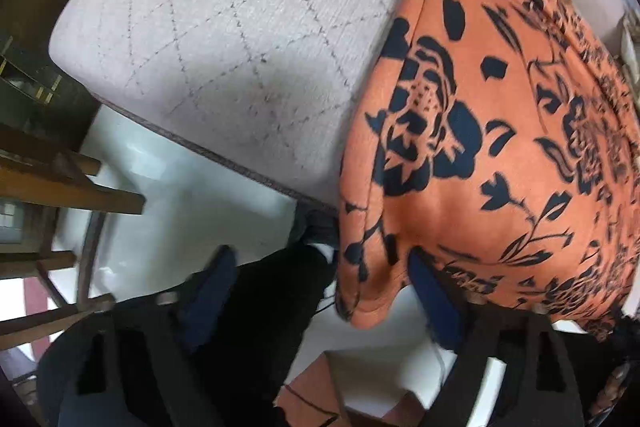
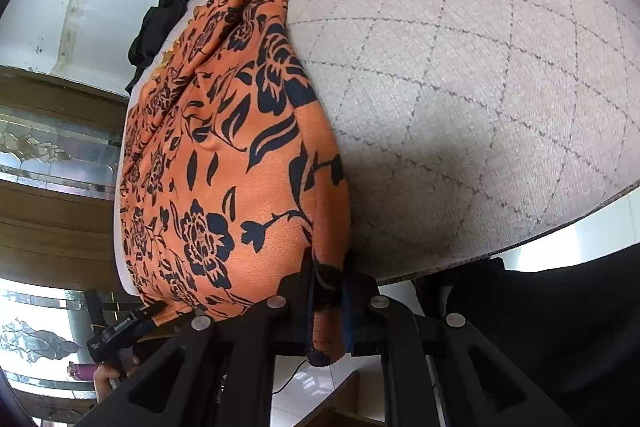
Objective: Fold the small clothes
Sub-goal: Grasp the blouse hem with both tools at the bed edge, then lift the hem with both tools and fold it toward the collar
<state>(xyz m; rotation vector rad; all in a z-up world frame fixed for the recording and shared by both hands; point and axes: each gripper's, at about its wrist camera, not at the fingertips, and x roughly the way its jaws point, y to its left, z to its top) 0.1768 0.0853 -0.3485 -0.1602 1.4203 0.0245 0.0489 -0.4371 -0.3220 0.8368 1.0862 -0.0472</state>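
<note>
A pale grey table (image 1: 224, 39) covered in woven cloth with a thin diamond grid of dark stitching fills both views, over a glossy white floor (image 1: 188, 203). One garment lies on it: an orange cloth with a dark navy floral print (image 1: 492, 131), folded into a thick layered bundle, its near end hanging over the table's front edge.

The left wrist view looks almost straight down. The left claw (image 1: 320, 291) is released, its two blue-padded fingers (image 1: 434, 299) spread apart. The right-hand finger sits at the drooping orange hem; whether it touches the fabric cannot be told. The other finger hangs over the floor, clear of the cloth. Only this view shows wooden furniture legs (image 1: 72, 187) at the left and dark trousers with a shoe (image 1: 316, 231) below the table edge.

The right wrist view looks along the table from lower down. The right claw (image 2: 328, 291) is clenched on the corner of the orange cloth (image 2: 224, 163), with a strip of fabric pinched between its two pads and hanging beneath them. Only this view shows a black garment (image 2: 156, 31) lying beyond the orange one, panelled glass doors (image 2: 52, 155) at the left, and the other handheld tool (image 2: 120, 331) gripped by a hand (image 2: 106, 379) in the lower left corner.
</note>
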